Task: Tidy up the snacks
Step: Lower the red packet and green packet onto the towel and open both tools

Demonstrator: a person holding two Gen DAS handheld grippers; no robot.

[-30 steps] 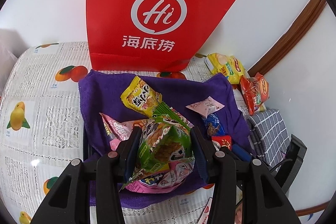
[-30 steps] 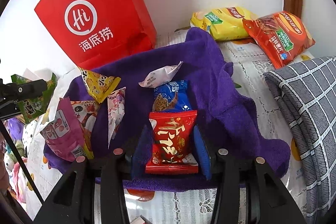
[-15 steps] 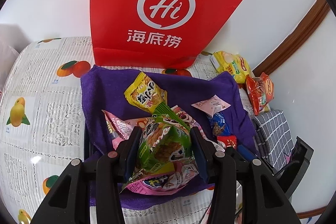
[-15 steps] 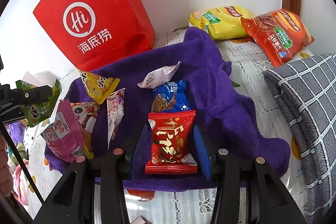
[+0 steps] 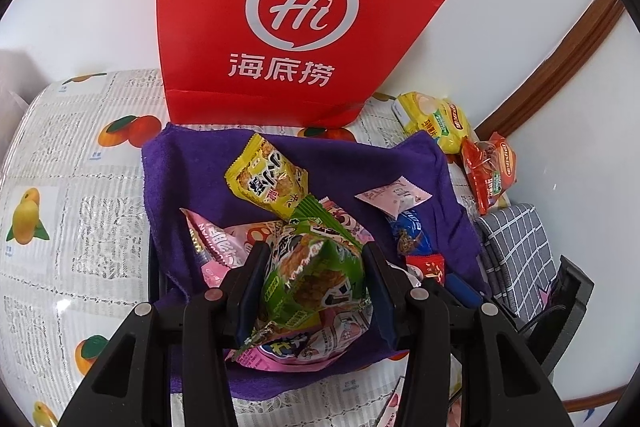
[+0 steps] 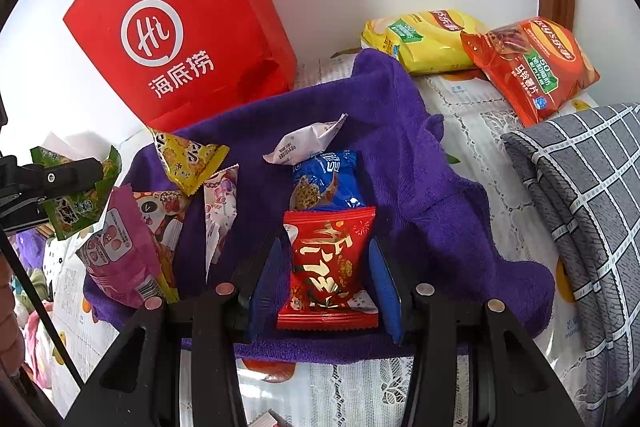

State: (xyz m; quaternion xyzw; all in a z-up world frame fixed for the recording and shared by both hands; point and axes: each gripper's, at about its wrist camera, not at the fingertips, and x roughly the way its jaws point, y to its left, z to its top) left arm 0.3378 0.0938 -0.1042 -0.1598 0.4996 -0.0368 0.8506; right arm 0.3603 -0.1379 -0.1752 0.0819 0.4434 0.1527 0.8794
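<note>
My left gripper [image 5: 314, 267] is shut on a green snack packet [image 5: 310, 275] and holds it above the purple towel [image 5: 192, 163]; it also shows at the left of the right wrist view [image 6: 76, 195]. My right gripper [image 6: 326, 267] is shut on a red snack packet [image 6: 328, 267] low over the towel [image 6: 420, 167]. On the towel lie a yellow packet [image 5: 266, 181], pink packets [image 5: 218, 247], a white sachet [image 5: 394, 197] and a blue packet [image 6: 326, 179]. A red paper bag [image 5: 288, 15] stands behind the towel.
A yellow chip bag [image 6: 420, 41] and an orange chip bag [image 6: 528, 67] lie at the back right by the wall. A grey checked cushion [image 6: 592, 211] sits on the right. The fruit-print tablecloth [image 5: 60, 187] covers the table.
My left gripper has moved forward with the green packet toward the red bag, which looms larger. My right gripper holds the red packet almost still.
</note>
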